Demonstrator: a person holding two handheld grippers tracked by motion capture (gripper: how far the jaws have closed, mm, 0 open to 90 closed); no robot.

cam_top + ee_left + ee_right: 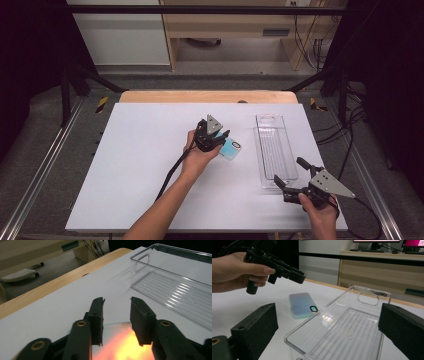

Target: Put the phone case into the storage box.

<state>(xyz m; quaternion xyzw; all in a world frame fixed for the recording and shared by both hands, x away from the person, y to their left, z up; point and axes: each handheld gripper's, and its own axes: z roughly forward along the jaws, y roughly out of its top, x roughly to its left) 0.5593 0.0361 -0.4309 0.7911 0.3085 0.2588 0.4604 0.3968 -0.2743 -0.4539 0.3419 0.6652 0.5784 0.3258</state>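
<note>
The left gripper (223, 136) hovers released over the phone (231, 148), which lies flat mid-table just left of the tray (274, 150). Flat and thin, the phone may skid from the jaws. The right gripper (288, 174) — wide open at the tray's near end — could nudge the tray.

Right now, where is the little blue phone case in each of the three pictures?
High view: the phone case lies mid-table on the white sheet, just left of the clear tray, under the left gripper.
Left gripper view: it is the blurred, glowing patch at the bottom, below the fingers.
Right gripper view: it lies centre-left, beside the tray.
Shared landmark: the clear tray.
</note>
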